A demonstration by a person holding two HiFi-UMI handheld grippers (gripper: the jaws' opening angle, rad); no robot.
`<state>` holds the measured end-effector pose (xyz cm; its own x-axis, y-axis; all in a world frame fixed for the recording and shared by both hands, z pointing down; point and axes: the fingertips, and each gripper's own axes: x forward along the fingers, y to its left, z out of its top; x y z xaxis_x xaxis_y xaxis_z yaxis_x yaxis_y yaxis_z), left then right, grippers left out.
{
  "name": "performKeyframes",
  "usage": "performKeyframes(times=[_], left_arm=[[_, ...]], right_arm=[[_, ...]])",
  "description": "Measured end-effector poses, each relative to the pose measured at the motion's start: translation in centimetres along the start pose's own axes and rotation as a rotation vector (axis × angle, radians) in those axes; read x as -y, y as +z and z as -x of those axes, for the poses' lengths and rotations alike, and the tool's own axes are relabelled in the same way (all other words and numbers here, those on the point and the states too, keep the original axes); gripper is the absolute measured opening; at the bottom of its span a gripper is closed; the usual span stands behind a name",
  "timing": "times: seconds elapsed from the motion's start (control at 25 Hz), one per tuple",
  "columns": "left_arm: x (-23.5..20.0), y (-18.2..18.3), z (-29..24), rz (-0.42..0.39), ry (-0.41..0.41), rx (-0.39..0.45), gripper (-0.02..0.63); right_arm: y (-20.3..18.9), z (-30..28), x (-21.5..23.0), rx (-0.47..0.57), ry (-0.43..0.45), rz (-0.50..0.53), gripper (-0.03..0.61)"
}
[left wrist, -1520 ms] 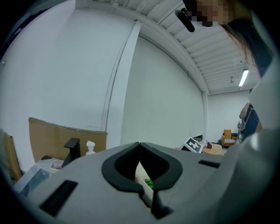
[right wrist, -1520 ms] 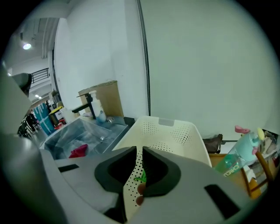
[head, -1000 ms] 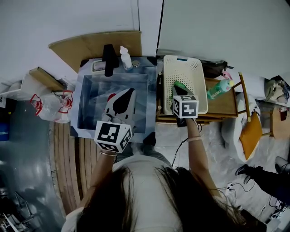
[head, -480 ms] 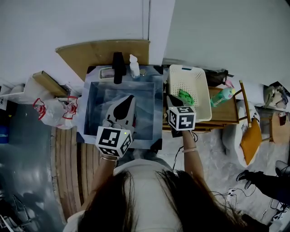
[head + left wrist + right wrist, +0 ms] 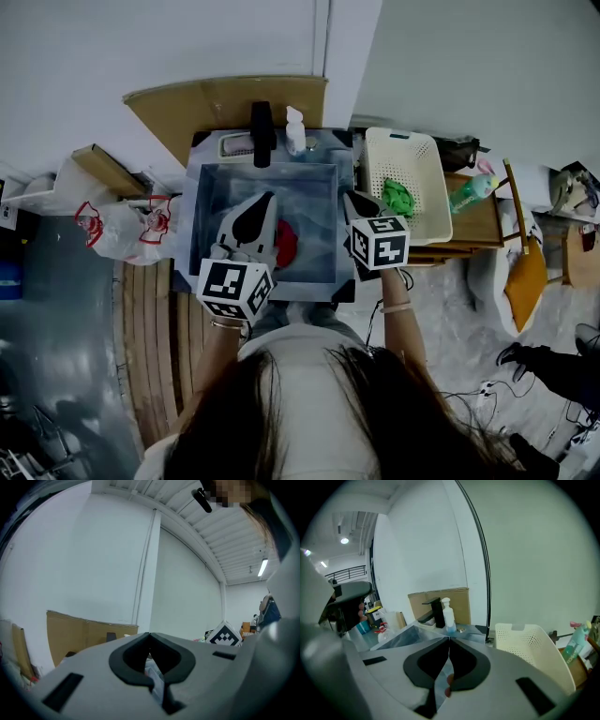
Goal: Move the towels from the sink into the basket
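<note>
A red towel (image 5: 287,244) lies in the steel sink (image 5: 214,187), just right of my left gripper (image 5: 265,200), which hangs above the basin with its jaws together and nothing in them. A green towel (image 5: 398,197) lies in the white perforated basket (image 5: 375,167) to the right of the sink. My right gripper (image 5: 352,200) is over the sink's right edge, left of the basket, shut and empty. In the right gripper view the jaw tips (image 5: 449,641) meet, a bit of the red towel (image 5: 449,680) shows below them, and the basket (image 5: 529,653) stands to the right.
A black faucet (image 5: 262,131) and a white soap bottle (image 5: 296,131) stand at the sink's back rim. The basket rests on a wooden stand with a green bottle (image 5: 471,190). A plastic bag (image 5: 131,230) and cardboard (image 5: 225,103) lie left and behind.
The right gripper has left the green towel in the basket and drawn left to the sink's right edge. The red towel has come into sight beside the left gripper.
</note>
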<state>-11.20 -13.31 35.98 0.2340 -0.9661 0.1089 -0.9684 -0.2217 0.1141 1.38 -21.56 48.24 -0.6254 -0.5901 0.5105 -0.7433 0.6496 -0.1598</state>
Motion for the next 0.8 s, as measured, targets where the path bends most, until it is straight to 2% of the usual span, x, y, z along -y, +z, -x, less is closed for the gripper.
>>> performKeyframes(times=[0.4,0.8], left_arm=[[-3.8,-0.7,1.3,-0.024,0.016,-0.021,0.009],[-6.4,-1.4,1.9,-0.013,0.003,-0.038,0.009]], right_arm=[[-0.5,-1.5,-3.9,-0.025,0.022,0.035,0.026],[-1.7,-3.9,-7.3,-0.077,0.044,0.078,0.026]])
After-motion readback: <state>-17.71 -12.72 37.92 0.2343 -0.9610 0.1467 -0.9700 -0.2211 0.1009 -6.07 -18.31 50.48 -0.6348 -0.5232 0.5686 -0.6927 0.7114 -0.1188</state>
